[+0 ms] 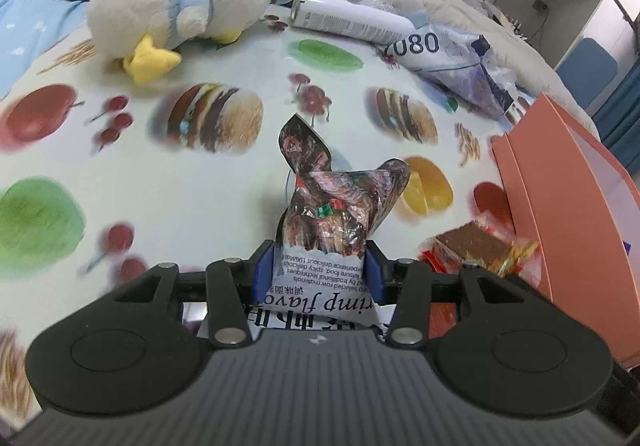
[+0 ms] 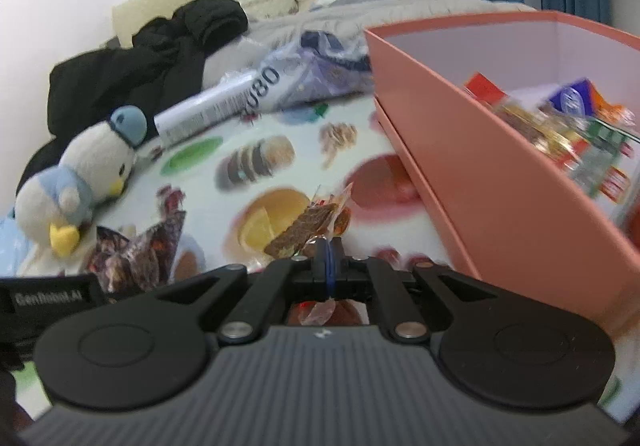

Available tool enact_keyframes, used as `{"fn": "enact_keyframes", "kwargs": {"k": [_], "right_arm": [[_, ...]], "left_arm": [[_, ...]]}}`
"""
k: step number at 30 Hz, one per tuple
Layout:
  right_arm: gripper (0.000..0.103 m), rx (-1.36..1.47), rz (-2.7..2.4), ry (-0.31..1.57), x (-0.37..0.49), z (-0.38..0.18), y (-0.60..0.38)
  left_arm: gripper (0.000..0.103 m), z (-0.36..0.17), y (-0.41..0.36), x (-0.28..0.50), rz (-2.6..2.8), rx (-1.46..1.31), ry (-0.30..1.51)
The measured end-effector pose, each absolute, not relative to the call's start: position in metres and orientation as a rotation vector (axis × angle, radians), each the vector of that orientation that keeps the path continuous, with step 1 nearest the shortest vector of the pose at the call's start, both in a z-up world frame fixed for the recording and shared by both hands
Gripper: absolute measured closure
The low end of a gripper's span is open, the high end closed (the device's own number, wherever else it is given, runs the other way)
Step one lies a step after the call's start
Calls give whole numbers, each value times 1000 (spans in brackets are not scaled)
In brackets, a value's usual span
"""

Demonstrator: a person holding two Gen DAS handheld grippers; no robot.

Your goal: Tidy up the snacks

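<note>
My left gripper (image 1: 320, 266) is shut on a shrimp flavor snack bag (image 1: 332, 214), brown and white, held above the fruit-print tablecloth (image 1: 224, 190). The bag also shows at the lower left of the right wrist view (image 2: 140, 250). My right gripper (image 2: 329, 258) is shut on a brown snack bar in a clear wrapper (image 2: 308, 226), just left of the salmon-pink box (image 2: 460, 166). That bar shows at the right in the left wrist view (image 1: 472, 246), beside the box (image 1: 568, 182). Several snack packets (image 2: 568, 138) lie inside the box.
A plush penguin (image 1: 180, 6) lies at the far left of the cloth, also in the right wrist view (image 2: 80, 182). A white tube (image 1: 352, 20) and a crumpled plastic bag (image 1: 460, 58) lie at the back. Black clothing (image 2: 140, 66) and bedding sit behind.
</note>
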State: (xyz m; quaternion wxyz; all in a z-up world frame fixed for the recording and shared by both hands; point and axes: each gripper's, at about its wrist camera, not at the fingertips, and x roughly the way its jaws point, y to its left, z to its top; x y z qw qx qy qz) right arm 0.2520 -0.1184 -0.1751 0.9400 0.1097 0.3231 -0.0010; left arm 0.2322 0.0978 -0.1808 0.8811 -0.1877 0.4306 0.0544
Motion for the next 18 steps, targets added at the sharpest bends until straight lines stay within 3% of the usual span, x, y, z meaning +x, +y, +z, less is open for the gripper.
{"fn": "enact_keyframes", "kwargs": {"k": [18], "right_arm": [[100, 295, 129, 843, 184, -160, -165]], "left_arm": [[51, -176, 85, 144, 217, -419, 914]]}}
